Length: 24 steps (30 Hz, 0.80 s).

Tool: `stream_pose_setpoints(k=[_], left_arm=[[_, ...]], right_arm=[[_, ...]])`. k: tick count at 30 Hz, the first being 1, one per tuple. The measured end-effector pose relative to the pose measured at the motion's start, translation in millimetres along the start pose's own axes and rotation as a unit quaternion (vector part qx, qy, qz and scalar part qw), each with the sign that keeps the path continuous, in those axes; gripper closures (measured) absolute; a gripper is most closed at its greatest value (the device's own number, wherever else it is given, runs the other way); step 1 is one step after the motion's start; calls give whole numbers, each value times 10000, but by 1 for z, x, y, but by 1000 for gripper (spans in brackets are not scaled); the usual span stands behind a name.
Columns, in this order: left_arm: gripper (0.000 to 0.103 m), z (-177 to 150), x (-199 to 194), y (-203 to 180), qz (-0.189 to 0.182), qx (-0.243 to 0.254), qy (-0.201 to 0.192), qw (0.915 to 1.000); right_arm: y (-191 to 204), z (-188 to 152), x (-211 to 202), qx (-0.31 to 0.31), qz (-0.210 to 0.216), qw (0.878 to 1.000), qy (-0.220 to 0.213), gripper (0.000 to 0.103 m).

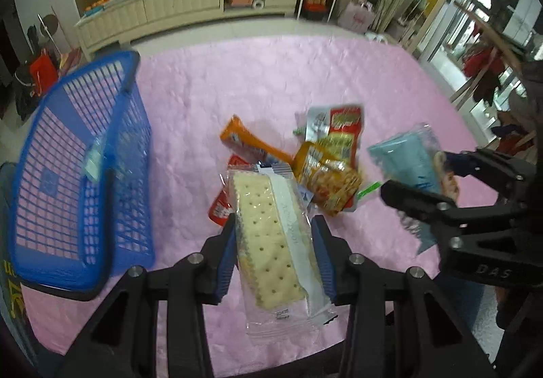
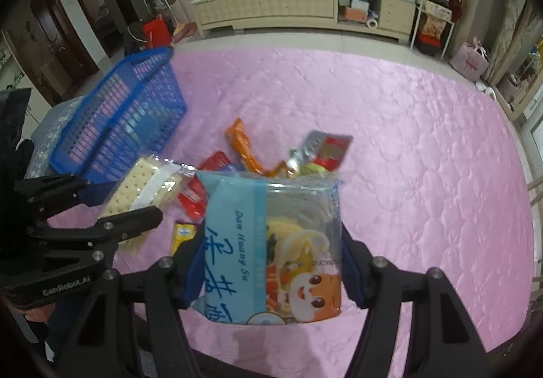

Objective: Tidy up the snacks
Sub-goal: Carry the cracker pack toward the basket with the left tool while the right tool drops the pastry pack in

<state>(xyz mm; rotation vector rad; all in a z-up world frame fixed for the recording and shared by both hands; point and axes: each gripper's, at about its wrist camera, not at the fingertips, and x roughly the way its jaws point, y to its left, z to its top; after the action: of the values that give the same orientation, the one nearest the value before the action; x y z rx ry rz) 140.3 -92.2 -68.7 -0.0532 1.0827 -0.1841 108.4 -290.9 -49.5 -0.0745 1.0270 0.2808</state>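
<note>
The cracker pack (image 1: 271, 235) sits lifted between the pads of the left hand-held gripper (image 1: 276, 242), clamped across its width near the middle, with the far end reaching out over the snack pile and the crimped near end hanging free toward the camera. It looks light and fairly stiff as a slab, since the biscuits inside hold the clear wrapper flat, but they are brittle: a hard squeeze or a drop into the basket would likely crack them. A hold across the long edges, as here, suits it best; the glossy film looks slippery, so the grip needs to be firm without crushing.

The pale blue snack bag (image 2: 271, 242) is pinched by the right hand-held gripper (image 2: 271, 262) at its lower sides and stands up in front of that camera. It seems soft and puffy, light, with a part-clear window; the film may buckle, so a hold low on the body seems safer than one on the top seam.

Both packs hang above the pink quilted cover (image 1: 271, 79), which seems to be on a bed. Below and between them lies the rest of the pile: an orange packet (image 1: 251, 140), a red pouch (image 1: 220, 208), a yellow-brown packet (image 1: 325, 174) and a red-and-silver sachet (image 1: 339, 123), overlapping one another. The blue basket (image 1: 78, 167) stands to the left, close to the cracker pack, tilted in the view and apparently holding no snacks yet.
</note>
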Motion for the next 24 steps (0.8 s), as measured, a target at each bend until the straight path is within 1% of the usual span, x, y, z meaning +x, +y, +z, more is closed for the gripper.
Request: stream_pose_setpoints(k=[6,9,13,14,16,21,24], left_arm=[[63,8,-51,22,-7,72,-502,9987],[63,8,-73,38,41,66,-685,9976],[63,12,-90,70,203,-56,-834,9963],[63,14,-84,77,225,-81,-857,9960],[63,15,-89,93,262,-168,-924,9952],[63,16,-104,136,451,-419,-1046,9926],[63,15,-111,160,550,-555,-1119,9906]], right_arm=[[28,22,-14,-41,147,9997,-175,33],[46,35,-17,-119,221,9993,-267,33],[74,55,-18,-294,340,9983,-362,33],[82,60,-17,-348,380,9980,-373,33],[95,69,-15,-442,447,9973,-388,33],[130,93,1,-698,607,9951,-352,33],[146,100,12,-808,678,9940,-274,33]])
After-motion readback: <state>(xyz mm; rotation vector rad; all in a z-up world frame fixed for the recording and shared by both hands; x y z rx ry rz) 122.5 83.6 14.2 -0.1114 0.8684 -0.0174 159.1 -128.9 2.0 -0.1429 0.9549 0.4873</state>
